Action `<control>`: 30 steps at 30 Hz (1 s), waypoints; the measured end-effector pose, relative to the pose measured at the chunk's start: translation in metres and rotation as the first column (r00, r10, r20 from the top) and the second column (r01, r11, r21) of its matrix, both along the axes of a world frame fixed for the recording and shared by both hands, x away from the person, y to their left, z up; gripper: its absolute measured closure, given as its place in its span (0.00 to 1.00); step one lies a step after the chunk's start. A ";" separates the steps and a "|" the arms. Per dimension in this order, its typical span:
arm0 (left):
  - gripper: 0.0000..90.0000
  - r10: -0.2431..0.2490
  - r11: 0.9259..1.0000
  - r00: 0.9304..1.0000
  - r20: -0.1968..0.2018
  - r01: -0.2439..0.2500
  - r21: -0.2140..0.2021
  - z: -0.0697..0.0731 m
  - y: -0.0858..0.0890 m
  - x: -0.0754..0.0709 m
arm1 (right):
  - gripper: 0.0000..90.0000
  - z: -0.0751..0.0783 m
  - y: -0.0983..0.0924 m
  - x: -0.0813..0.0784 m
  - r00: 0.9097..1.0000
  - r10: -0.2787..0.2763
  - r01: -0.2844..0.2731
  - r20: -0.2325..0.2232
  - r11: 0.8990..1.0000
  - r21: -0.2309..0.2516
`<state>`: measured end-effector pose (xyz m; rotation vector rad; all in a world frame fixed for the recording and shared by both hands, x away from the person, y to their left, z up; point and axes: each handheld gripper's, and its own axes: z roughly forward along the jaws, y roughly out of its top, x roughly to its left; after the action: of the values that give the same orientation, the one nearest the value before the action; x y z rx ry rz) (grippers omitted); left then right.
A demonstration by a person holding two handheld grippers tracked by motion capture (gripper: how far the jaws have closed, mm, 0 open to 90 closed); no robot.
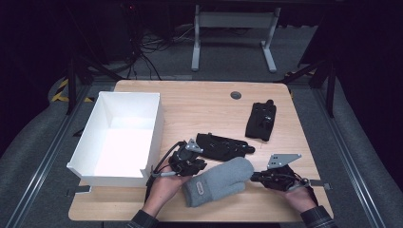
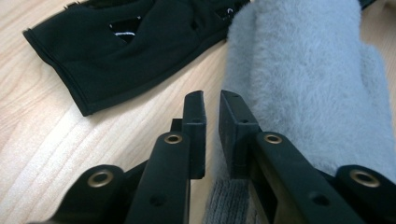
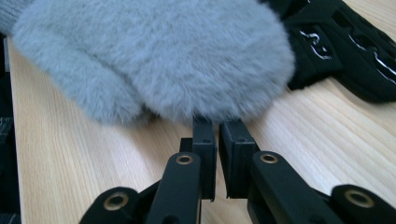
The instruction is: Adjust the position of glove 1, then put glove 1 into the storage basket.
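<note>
Left tongs: jaws drawn nearly together, a thin gap kept between them, nothing gripped; set just beside the grey mitten's knitted cuff end.
Right tongs: jaws likewise almost closed and empty, tips met by the mitten's furry rounded end; whether fur is nipped cannot be told.
Grey mitten: laid flat on the table, stretched between both tongs.
Black glove: just beyond the mitten, near the left tongs' tips.
Second black glove: farther off, past the right tongs.
White box: open, empty, outboard of the left tongs.
Risk: with jaws this narrow, only fur may be pinched and the mitten dropped; the near glove may be dragged along.
View difference: box and second glove are given from the high view; jaw gaps are given from the gripper views.
</note>
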<state>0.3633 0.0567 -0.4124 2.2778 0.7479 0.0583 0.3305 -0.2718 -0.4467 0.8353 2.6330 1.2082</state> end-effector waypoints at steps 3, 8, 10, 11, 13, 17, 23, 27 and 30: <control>0.77 -0.015 0.999 1.000 0.017 0.016 -0.052 0.008 0.001 -0.001 | 0.95 0.000 0.005 0.004 1.000 0.002 -0.002 0.007 1.000 -0.007; 0.51 -0.104 0.990 0.995 0.000 0.103 -0.097 0.011 -0.008 0.002 | 0.94 -0.001 0.006 0.006 1.000 -0.003 0.003 0.008 1.000 -0.016; 0.43 -0.144 0.986 0.989 -0.014 0.142 -0.089 0.008 -0.014 0.002 | 0.94 -0.001 0.006 0.006 1.000 -0.003 0.003 0.009 1.000 -0.015; 0.39 -0.170 0.983 0.985 -0.024 0.168 -0.073 0.006 -0.020 0.003 | 0.94 -0.001 0.006 0.006 1.000 -0.003 0.003 0.009 1.000 -0.015; 0.29 -0.195 0.980 0.980 -0.033 0.194 -0.039 0.000 -0.027 0.005 | 0.94 -0.001 0.006 0.007 1.000 -0.002 0.003 0.010 1.000 -0.014; 0.20 -0.210 0.977 0.976 -0.057 0.211 0.021 -0.012 -0.038 0.009 | 0.94 -0.001 0.006 0.007 1.000 0.000 0.000 0.010 1.000 -0.015; 0.18 -0.207 0.977 0.971 -0.121 0.212 0.031 -0.029 -0.037 0.018 | 0.93 -0.001 0.007 0.008 1.000 0.003 -0.002 0.015 1.000 -0.012; 0.21 -0.221 0.974 0.961 -0.168 0.226 0.016 -0.037 -0.038 0.023 | 0.93 -0.001 0.007 0.008 1.000 0.001 -0.001 0.017 1.000 -0.015; 0.32 -0.255 0.965 0.947 -0.194 0.261 0.004 -0.038 -0.039 0.023 | 0.93 -0.001 0.007 0.008 1.000 -0.002 0.003 0.021 1.000 -0.014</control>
<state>0.3862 0.0172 -0.4507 2.4141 0.5405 -0.2788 0.3388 -0.2648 -0.4474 0.8190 2.6203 1.1903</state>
